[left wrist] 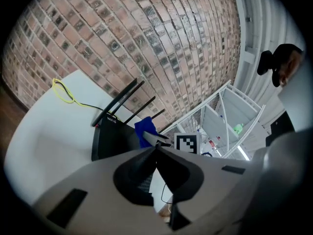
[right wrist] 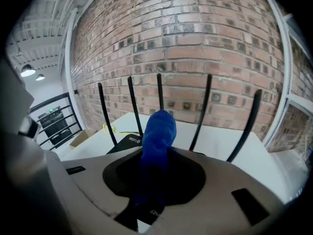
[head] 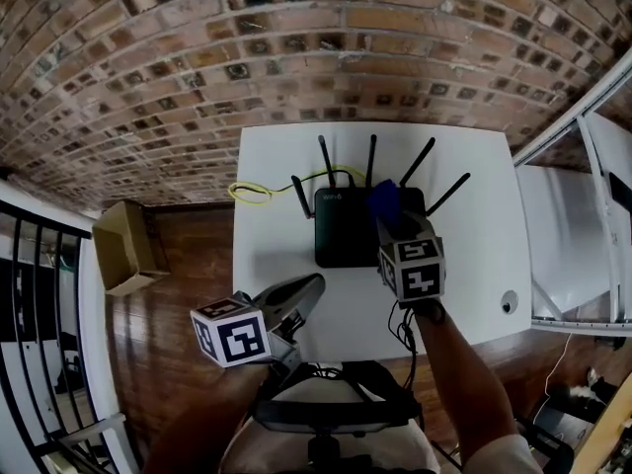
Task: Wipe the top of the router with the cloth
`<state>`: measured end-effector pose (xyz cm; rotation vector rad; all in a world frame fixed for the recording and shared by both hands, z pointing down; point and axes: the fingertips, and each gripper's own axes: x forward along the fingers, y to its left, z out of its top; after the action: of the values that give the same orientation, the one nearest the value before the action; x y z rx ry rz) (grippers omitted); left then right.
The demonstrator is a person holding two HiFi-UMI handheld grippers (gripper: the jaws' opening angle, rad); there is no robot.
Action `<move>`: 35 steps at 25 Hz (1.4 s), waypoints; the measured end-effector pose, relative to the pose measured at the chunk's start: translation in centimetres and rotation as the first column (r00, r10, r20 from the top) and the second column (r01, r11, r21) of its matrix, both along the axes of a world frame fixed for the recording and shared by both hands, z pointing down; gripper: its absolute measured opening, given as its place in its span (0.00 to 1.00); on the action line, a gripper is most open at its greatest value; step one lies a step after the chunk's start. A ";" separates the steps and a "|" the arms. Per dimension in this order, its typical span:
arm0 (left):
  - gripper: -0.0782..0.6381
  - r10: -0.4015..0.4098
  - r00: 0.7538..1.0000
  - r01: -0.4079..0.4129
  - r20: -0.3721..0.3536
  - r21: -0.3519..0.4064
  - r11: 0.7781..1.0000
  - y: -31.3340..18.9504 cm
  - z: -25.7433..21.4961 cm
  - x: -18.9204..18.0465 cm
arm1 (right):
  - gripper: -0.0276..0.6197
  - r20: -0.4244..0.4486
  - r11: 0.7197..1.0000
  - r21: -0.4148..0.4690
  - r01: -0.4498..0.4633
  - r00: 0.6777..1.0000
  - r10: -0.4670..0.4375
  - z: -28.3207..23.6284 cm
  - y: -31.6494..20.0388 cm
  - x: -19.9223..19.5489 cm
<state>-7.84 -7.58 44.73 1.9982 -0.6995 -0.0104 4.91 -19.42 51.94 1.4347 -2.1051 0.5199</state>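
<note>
One router (head: pixel 346 230), antennas (head: pixel 370 161) wallward

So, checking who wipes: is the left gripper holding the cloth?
No, the right gripper grips the blue cloth; the left gripper is shut on nothing.

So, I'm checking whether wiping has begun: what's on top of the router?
A blue cloth, clamped in the right gripper, is over the router at its right rear. The gripper hides whether it touches. The rest of the top looks bare.
</note>
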 end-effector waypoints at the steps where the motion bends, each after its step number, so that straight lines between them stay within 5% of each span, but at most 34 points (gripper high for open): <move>1: 0.13 0.000 1.000 0.000 -0.001 -0.003 1.000 -0.1 0.1 -0.5 | 0.22 0.006 1.000 -0.017 0.006 1.000 -0.006 0.4 -0.6 -1.2; 11: 0.13 -0.036 0.999 0.035 -0.019 -0.030 0.999 -1.0 0.6 -5.2 | 0.22 0.079 0.989 -0.119 0.082 0.994 -0.073 3.1 -4.5 -11.0; 17: 0.13 -0.064 0.998 0.063 -0.021 -0.035 0.997 -1.2 0.6 -6.4 | 0.22 0.058 0.977 -0.179 0.119 0.992 -0.110 5.7 -4.9 -12.8; 23: 0.13 -0.061 0.998 0.060 -0.029 -0.039 0.997 -1.4 0.9 -5.6 | 0.22 0.056 0.976 -0.194 0.101 0.994 -0.091 5.9 -5.2 -11.3; 35: 0.13 -0.011 0.999 0.010 -0.030 -0.042 0.999 -0.9 0.9 -2.9 | 0.22 0.041 0.972 -0.216 -0.088 0.994 0.099 6.2 -5.1 -3.2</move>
<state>-10.77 -8.49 45.67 1.9505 -0.6859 -0.0317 1.69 -24.54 58.17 1.4132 -1.9588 0.8027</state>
